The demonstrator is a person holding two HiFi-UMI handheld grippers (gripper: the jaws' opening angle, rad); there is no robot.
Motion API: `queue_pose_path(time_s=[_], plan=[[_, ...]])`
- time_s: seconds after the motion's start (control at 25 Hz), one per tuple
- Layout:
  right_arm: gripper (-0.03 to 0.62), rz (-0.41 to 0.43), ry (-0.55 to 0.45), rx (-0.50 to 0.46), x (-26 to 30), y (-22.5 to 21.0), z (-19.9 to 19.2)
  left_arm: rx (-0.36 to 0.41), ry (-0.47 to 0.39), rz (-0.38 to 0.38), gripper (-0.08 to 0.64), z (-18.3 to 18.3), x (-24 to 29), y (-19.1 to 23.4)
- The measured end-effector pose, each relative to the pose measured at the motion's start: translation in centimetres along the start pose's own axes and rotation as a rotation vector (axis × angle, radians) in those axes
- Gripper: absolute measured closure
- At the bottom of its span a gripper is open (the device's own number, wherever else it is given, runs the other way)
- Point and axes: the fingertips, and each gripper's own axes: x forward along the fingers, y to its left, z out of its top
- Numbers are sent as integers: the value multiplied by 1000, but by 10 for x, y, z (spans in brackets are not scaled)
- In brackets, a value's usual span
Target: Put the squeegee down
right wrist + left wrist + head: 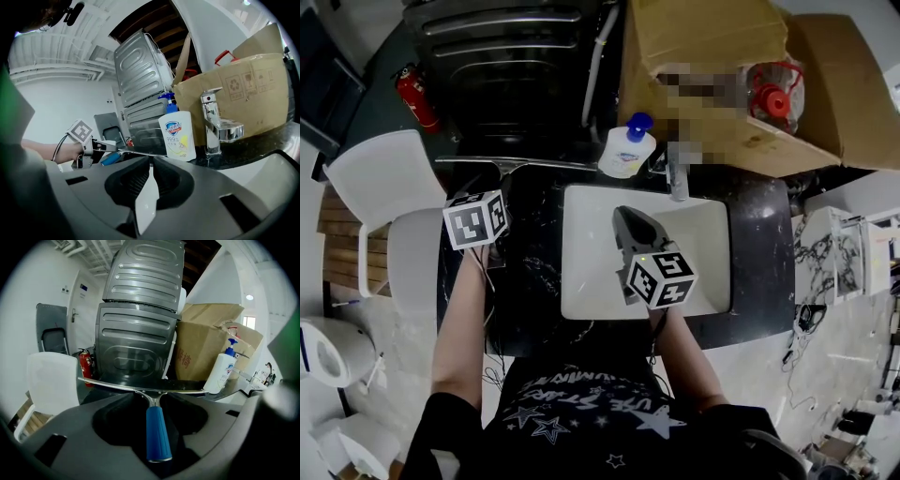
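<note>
The squeegee (157, 432) has a blue handle and a long metal blade. Its handle lies in the gap between the jaws of my left gripper (150, 399), with dark space on both sides, so the pads do not press on it. In the head view the blade (516, 164) stretches across the back of the dark counter (534, 300), ahead of the left gripper (492, 192). I cannot tell whether it rests there. My right gripper (628, 214) hovers over the white sink (581, 281), shut and empty (151, 161). The right gripper view shows the blue handle (108, 158) at the left gripper.
A soap bottle (626, 148) and a chrome faucet (677, 178) stand behind the sink. A cardboard box (712, 66) and a grey machine (511, 56) stand beyond the counter. A white chair (384, 187) and a red fire extinguisher (417, 98) are at the left.
</note>
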Motion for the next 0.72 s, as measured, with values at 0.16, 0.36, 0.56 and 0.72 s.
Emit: queue_pose_path(time_s=[0.16,0.36,0.56,0.72], plan=[[535,-26,-28,2,-8,15,7,1,-32,-43,324,8,-23,4],[535,-64,-54,-4,-19,38,10,0,-55,-121,324,11,-50,5],[534,-105,-92,4,-35,65,11,40,-89,-206,324,14,-79,0],[534,-155,-126,3,-49,89,9,100,-125,-286,324,17,-104,-7]])
